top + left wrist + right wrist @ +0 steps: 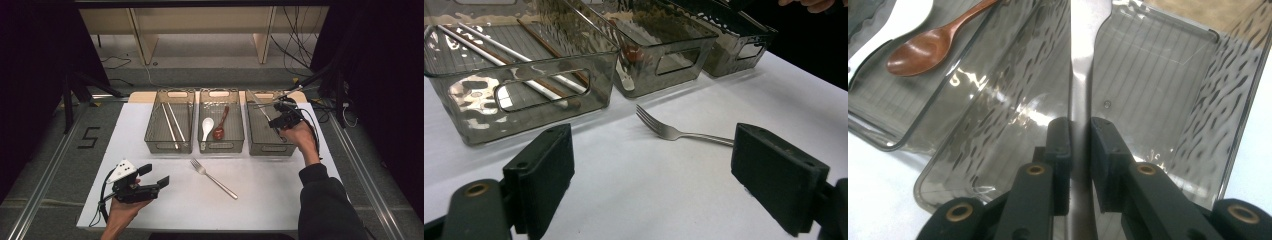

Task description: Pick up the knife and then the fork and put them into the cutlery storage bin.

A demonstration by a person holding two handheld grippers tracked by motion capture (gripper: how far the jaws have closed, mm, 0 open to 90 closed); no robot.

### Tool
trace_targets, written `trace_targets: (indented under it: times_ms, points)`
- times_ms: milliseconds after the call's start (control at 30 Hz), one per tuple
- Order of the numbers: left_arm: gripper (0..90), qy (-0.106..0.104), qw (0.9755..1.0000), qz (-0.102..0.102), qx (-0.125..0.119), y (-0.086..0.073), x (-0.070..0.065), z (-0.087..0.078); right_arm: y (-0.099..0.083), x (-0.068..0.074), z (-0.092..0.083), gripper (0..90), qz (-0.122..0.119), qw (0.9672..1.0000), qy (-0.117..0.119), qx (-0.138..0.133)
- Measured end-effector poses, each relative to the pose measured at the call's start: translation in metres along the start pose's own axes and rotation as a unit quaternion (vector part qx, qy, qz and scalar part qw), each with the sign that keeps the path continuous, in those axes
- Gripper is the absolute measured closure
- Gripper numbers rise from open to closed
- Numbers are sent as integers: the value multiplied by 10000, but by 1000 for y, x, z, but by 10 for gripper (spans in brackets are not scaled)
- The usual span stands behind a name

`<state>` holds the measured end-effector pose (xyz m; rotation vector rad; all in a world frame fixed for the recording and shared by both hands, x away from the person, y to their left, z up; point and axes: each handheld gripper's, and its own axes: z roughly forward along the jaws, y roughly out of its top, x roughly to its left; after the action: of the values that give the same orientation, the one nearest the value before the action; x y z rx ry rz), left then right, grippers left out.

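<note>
Right gripper [280,114]: hovering at the upper right of the high view over the right-hand bin [260,142], jaws nearly together and clamping a flat metal utensil handle [1080,75] that is running up the middle of the right gripper view.
Left gripper [155,176]: sitting lower left, jaws spread wide, gripping nothing.
Fork [214,179]: lying on the white table [280,200], centre, below the middle bin [221,146].
</note>
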<state>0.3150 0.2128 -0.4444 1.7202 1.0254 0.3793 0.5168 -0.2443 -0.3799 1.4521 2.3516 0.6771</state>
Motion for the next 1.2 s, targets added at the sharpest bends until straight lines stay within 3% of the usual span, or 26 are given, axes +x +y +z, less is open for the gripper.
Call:
trace_targets:
  times_ms: [367,433,567,1000,1200]
  points:
    - [170,-11,10000,-4,25,0,0,0,0,-3,11,787,172,9996,-181,96]
    - [170,-14,10000,-9,19,0,0,0,0,-3,12,778,199,9996,-107,149]
    - [170,-12,10000,-18,30,0,0,1,2,1,6,712,191,9996,134,-138]
    - [170,-2,10000,-18,13,0,0,0,3,20,-10,527,-45,9984,352,-432]
    - [170,4,10000,1,-6,0,0,0,2,30,-20,393,-68,9971,505,-571]
